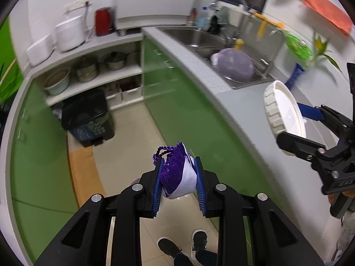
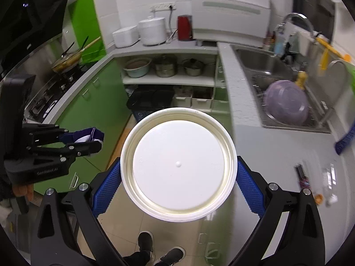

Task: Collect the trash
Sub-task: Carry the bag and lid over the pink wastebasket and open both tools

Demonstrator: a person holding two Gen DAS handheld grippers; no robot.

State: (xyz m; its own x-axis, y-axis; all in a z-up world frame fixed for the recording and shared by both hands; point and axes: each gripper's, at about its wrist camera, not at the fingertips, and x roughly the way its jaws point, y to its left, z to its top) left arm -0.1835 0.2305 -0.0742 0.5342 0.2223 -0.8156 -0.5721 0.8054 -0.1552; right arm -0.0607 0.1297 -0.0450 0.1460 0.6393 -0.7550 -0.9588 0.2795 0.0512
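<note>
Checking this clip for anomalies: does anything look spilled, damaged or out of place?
Nothing stands out. The left gripper holds a crumpled purple-and-white wrapper, the right gripper a white plastic lid; the black trash bin stands upright on the floor.

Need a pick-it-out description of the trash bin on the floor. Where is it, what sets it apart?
Start at the open white shelving with metal pots at the far end of the green-cabinet kitchen. On the tiled floor in front of its lowest shelf stands the black plastic trash bin, lined with a dark bag. It is the only black boxy thing standing on the floor; its neighbours are white storage boxes on the shelf.
</note>
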